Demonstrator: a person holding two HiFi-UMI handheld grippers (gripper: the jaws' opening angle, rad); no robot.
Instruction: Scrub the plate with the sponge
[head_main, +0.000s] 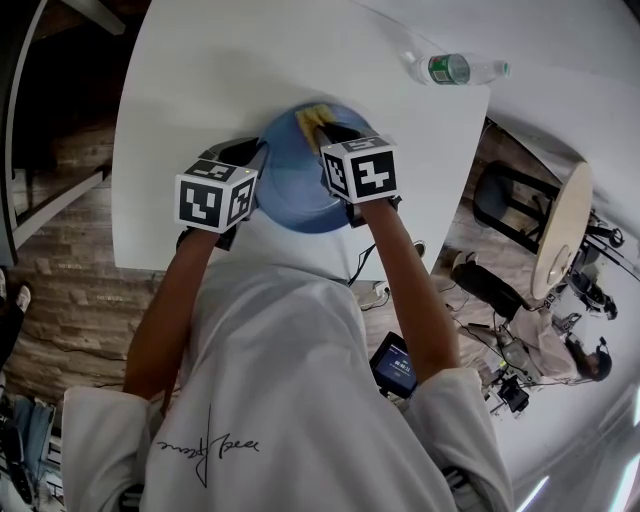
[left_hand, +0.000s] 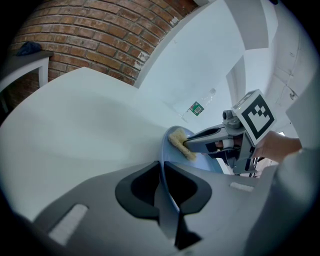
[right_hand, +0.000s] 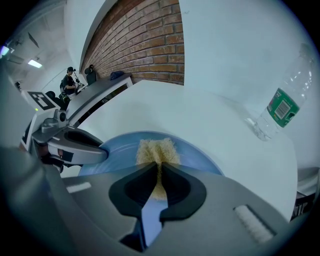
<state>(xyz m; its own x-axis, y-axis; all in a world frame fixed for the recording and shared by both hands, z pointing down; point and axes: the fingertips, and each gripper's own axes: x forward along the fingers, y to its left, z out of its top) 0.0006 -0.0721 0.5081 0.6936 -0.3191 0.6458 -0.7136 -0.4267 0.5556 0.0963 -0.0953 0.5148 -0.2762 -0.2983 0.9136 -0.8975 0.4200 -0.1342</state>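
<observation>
sponge (head_main: 313, 116) on plate (head_main: 295, 192), plate on table (head_main: 200, 90), bottle (head_main: 455, 69) beyond at right

Both my forearms (head_main: 405, 280) reach forward. My left hand-held gripper (left_hand: 161, 170) pinches the plate (left_hand: 202, 162) rim; my right hand-held gripper (right_hand: 159, 170) clamps the sponge (right_hand: 156, 149).

Lab-like recording space: brick wall (right_hand: 150, 40) beyond right gripper (right_hand: 159, 174), white table (head_main: 200, 80) beneath, person (head_main: 555, 340) with floor equipment (head_main: 508, 393) off its right.

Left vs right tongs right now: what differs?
The left tongs clamp the blue plate by its rim; the right tongs pinch the yellow sponge. The left tongs sit at the plate's edge; the right tongs reach over its face, sponge against it. Shared: both are shut on something.
</observation>
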